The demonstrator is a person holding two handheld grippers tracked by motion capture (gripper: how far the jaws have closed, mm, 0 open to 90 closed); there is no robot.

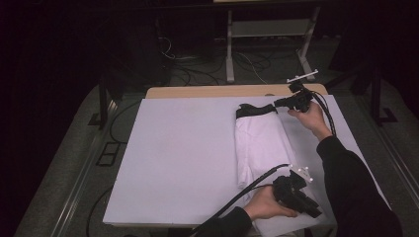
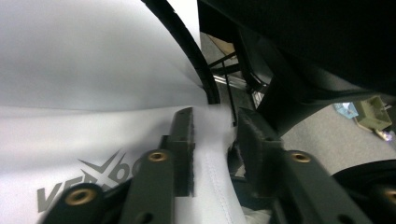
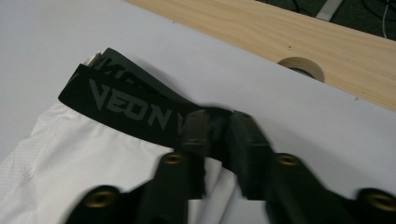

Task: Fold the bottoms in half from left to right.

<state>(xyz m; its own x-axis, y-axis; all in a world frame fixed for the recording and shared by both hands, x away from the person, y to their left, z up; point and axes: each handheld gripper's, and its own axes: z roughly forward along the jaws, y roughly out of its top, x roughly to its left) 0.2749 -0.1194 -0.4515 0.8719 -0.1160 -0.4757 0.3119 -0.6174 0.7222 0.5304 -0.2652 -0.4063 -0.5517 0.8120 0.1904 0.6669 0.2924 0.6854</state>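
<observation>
so there's 1 white garment point(image 1: 259, 145), folded into a long strip that runs near to far on the right half of the table point(image 1: 178, 148). it has 1 black waistband point(image 1: 254, 109) at the far end with grey lettering on it, and there's more grey lettering on the white fabric down at the near end, seen in the left gripper view. the table has a white sheet over it, with a strip of bare wood point(image 1: 217, 91) showing along the far edge and 1 round hole point(image 3: 302, 68) in that wood.

2 grippers, 1 per hand. the right gripper point(image 1: 282, 102) is at the far right end, level with the waistband's right end. in the right gripper view the 2 jaws sit narrow with the black band between them, but it's blurry there, so i can't tell if the pads actually press on it. the left gripper point(image 1: 296, 190) is at the near right corner of the table. in its own view the jaws are partly apart with a white seamed edge of the garment running up between them, and a gap shows beside the fabric, so it looks loose and not pinched.

each gripper trails 1 black cable point(image 1: 247, 190); the left one's lies right across the near end of the garment. behind the table there's dark floor with loose cables and 1 pale metal stand point(image 1: 269, 34).

no containers here.
</observation>
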